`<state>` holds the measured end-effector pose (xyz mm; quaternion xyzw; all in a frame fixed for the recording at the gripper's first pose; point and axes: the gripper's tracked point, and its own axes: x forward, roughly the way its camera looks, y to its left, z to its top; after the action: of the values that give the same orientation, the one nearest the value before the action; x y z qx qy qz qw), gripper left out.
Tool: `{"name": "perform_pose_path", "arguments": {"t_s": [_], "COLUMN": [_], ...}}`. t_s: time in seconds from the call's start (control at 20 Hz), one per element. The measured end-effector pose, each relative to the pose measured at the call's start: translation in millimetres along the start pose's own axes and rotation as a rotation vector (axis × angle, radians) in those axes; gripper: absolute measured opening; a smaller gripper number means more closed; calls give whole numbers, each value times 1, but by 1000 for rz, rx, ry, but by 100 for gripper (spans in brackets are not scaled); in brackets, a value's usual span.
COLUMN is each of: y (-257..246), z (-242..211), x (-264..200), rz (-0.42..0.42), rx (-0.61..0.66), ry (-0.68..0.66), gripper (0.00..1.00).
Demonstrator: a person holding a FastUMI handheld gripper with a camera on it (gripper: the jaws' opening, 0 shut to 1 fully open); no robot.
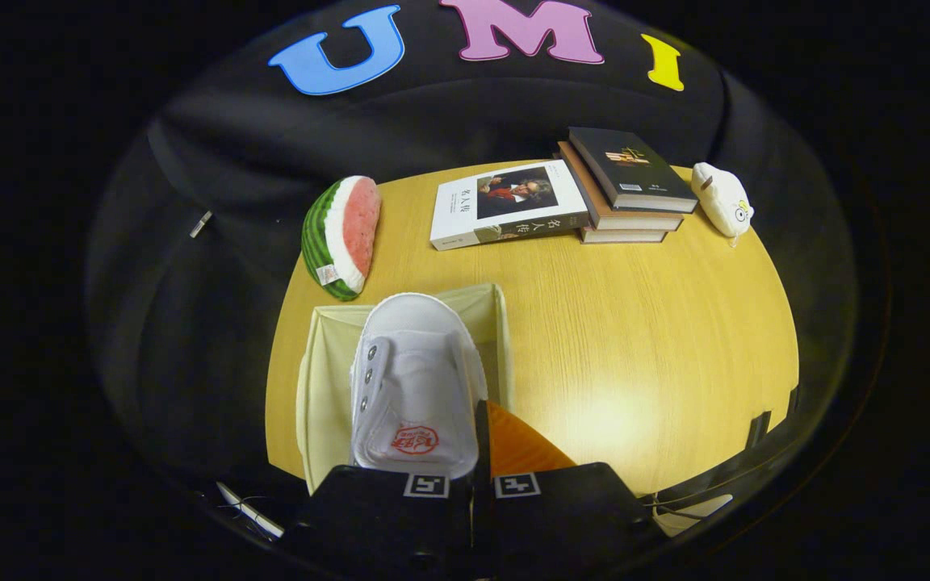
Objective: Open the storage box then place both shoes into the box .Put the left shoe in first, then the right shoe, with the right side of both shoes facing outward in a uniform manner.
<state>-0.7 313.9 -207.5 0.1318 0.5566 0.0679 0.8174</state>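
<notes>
A wooden counter [634, 339] carries books [562, 198] and a watermelon toy [341, 236] along its far edge. At the near edge, the tongs [477, 452] are clenched on a white shoe [416, 387], held over the open storage box [324, 379].

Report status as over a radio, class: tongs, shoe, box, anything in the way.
Tongs shut on white shoe, gripping its side wall. Shoe held over open storage box, toe pointing away. Watermelon toy beyond the box, not blocking.
</notes>
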Motion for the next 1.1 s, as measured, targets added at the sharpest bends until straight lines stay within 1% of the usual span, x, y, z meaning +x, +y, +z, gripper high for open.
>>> {"name": "perform_pose_path", "arguments": {"t_s": [0.1,0.15,0.3,0.35,0.55,0.7,1.1], "y": [14,20,21,22,11,3,-76], "z": [2,2,13,12,11,16,56], "x": [0,-2,-10,-14,-18,-25,-56], "rz": [69,95,121,129,128,145,96], "rx": [32,34,-4,-10,-23,-29,-20], "ry": [-9,-8,-61,-66,-76,-107,-268], "gripper": [16,33,87,100,99,99,99]}}
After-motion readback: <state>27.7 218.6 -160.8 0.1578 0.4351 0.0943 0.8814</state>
